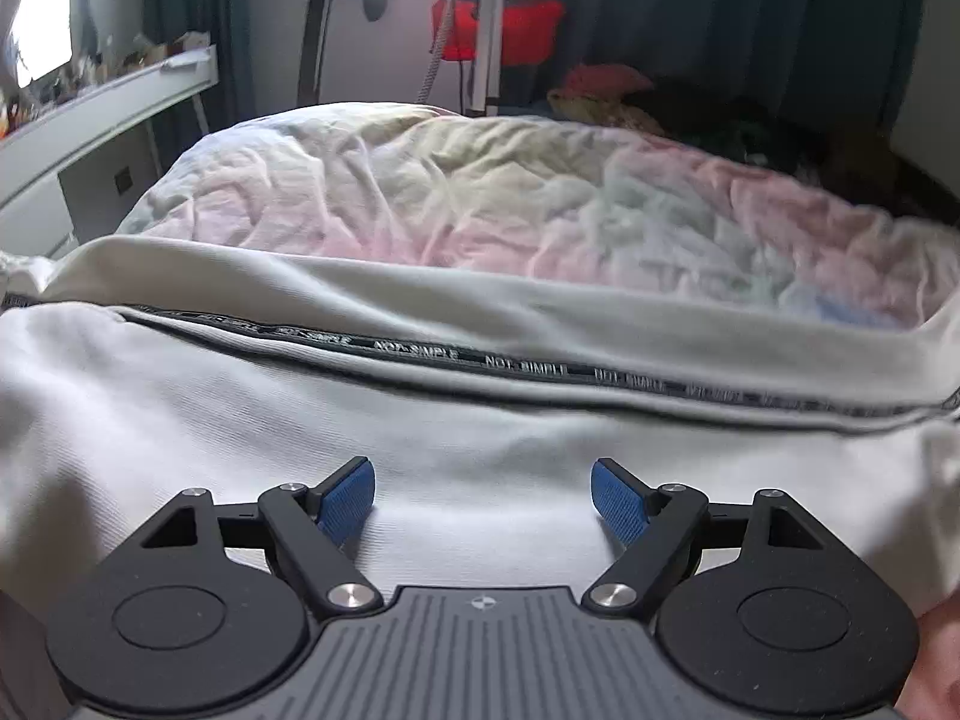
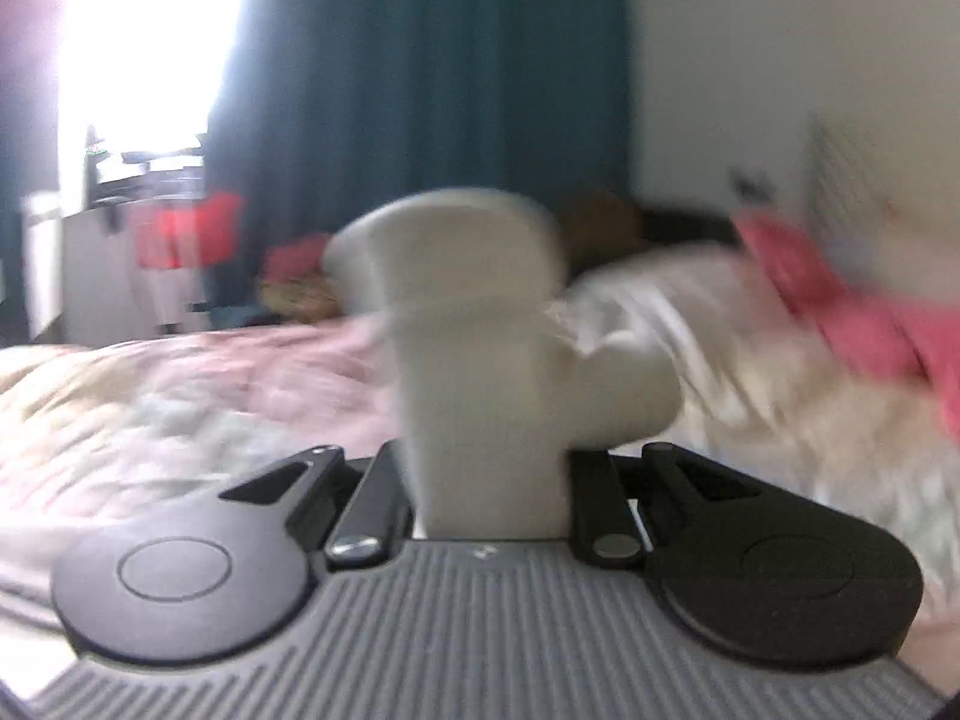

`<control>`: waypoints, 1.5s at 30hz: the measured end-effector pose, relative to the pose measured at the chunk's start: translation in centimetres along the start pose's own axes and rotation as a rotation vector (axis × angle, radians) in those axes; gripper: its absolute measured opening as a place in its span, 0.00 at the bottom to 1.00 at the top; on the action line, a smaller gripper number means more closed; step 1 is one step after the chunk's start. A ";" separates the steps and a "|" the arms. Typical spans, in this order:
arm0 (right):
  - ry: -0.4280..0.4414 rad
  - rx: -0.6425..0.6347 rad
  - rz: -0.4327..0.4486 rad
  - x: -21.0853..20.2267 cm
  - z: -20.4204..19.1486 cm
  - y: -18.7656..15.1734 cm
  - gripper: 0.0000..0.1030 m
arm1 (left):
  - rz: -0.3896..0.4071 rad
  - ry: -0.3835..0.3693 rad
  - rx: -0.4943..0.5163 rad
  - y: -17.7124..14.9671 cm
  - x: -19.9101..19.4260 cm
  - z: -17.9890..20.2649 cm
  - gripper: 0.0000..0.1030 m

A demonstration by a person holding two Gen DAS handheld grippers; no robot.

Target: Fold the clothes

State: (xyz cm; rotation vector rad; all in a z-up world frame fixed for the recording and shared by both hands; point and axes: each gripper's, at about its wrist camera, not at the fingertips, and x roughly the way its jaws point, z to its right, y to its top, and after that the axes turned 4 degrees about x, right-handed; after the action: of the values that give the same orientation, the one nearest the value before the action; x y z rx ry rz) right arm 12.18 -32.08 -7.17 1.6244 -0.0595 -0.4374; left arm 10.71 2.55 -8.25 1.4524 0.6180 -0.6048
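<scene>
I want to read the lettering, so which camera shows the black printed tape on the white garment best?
The left wrist view: the black printed tape runs sharp across the white garment. The right wrist view is motion-blurred and shows only a whitish fabric bunch between the fingers, no tape.

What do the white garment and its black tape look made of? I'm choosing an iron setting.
White garment: seemingly a matte knit, perhaps cotton jersey, judging by fine ribbing and soft folds. Black tape: apparently woven, with pale repeated lettering; fibre can't be told.
</scene>
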 end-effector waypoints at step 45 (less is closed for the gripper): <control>0.834 -0.311 -0.021 -16.6 -12.4 -5.2 0.77 | -0.138 -0.437 -0.388 5.0 8.1 -7.7 0.32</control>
State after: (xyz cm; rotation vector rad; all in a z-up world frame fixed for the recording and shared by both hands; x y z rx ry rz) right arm -0.43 -14.80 -7.65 1.3884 0.6225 0.2315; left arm 19.87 10.42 -10.61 0.8827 0.4574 -0.8306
